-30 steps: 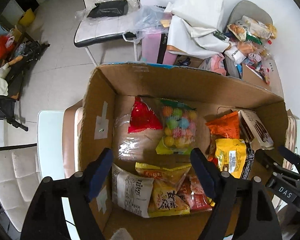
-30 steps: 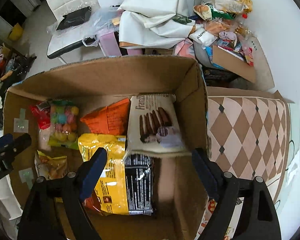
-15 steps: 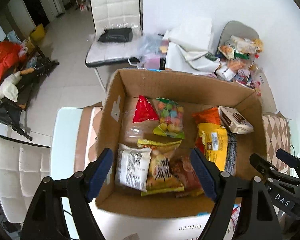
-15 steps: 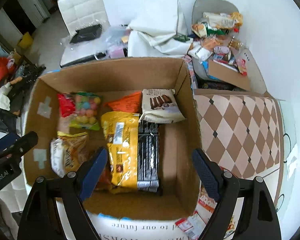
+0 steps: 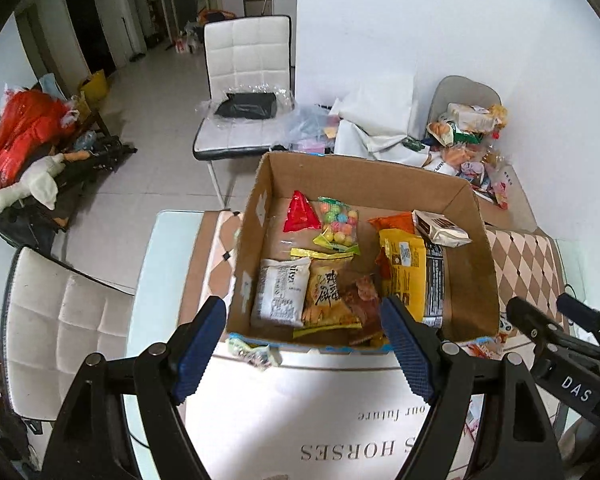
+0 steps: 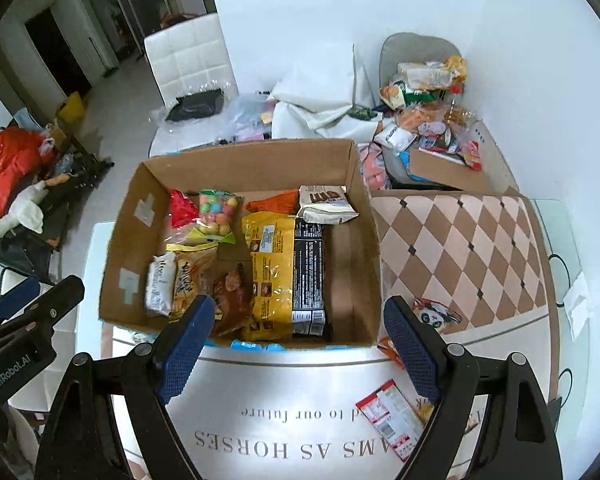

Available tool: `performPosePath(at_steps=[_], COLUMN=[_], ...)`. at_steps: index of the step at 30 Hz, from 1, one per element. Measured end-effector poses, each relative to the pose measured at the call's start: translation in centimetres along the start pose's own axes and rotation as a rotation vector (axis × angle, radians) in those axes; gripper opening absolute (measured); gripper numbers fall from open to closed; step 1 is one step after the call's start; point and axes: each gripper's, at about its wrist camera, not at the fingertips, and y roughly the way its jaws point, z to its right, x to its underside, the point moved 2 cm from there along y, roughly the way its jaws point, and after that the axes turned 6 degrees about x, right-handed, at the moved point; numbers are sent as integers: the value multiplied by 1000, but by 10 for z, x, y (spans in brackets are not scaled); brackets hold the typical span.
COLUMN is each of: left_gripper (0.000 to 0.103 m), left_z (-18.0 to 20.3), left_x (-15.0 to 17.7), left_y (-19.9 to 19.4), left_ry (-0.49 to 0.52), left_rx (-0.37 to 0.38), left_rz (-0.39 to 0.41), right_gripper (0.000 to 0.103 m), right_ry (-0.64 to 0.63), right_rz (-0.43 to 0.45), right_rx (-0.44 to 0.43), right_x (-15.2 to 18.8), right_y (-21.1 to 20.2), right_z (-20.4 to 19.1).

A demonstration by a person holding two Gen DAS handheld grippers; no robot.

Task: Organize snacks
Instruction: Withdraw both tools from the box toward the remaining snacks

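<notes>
Snacks [image 6: 268,264] packed in cardboard box [image 6: 364,240] on table [image 5: 260,412] | both grippers [image 5: 304,344] [image 6: 300,344] pulled back, fingers apart, empty | loose packets [image 6: 388,416] remain outside.

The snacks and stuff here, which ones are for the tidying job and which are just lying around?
For the job:
cardboard box
yellow bag in it
candy-ball bag in it
red-and-white packet on the table, outside the box
left gripper and right gripper, both open, empty

Just lying about:
white chair
stuffed goose
red bag
</notes>
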Motion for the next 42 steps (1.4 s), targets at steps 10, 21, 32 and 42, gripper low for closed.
performPosePath(at_steps=[10, 21, 32, 42], left_gripper=[79, 98, 98, 98], left_z=[3, 2, -9, -36], left_x=[30, 90, 156, 174], left_y=[-41, 17, 100, 115], left_ry=[0, -28, -43, -78], left_rx=[-10, -6, -72, -115], left_rz=[41, -120, -300, -337], right_gripper=[89, 96, 96, 91], right_ry=[21, 144, -30, -95], right_rz=[52, -167, -468, -507], right_rx=[-55, -79, 112, 186], right_x=[35, 98, 161, 182], right_y=[-51, 15, 157, 190], right_z=[2, 58, 111, 102])
